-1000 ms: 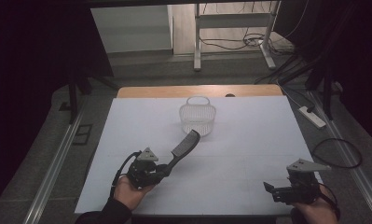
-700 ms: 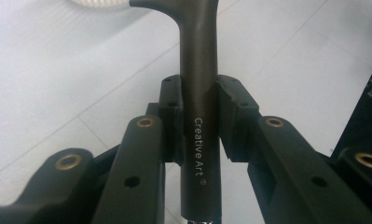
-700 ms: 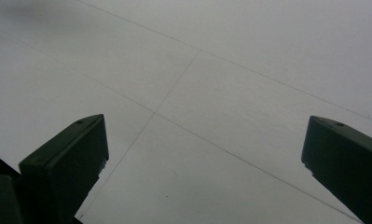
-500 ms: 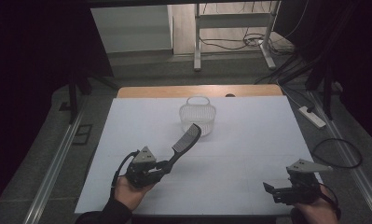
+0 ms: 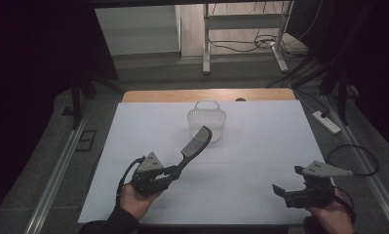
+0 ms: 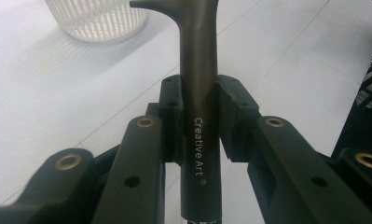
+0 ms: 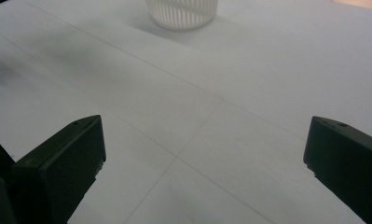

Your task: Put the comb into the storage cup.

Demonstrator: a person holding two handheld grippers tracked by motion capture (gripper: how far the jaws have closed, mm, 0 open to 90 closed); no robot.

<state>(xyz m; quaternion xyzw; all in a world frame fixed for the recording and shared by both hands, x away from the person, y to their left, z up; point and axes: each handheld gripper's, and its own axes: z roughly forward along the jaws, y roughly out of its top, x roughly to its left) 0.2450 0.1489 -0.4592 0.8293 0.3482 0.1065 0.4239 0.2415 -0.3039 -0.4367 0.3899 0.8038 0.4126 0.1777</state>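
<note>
With the left gripper [image 5: 175,170] fingers [image 6: 172,116] clamped on the comb [image 5: 196,143] handle's end, teeth raised toward the white basket [image 5: 206,122] on the bench [image 5: 260,146], and the right gripper [image 5: 285,187] fingers apart and empty, the comb could pivot and miss the rim.

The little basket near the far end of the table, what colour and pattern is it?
The basket is white and see-through, with thin upright slats; the left gripper view shows them best.
</note>
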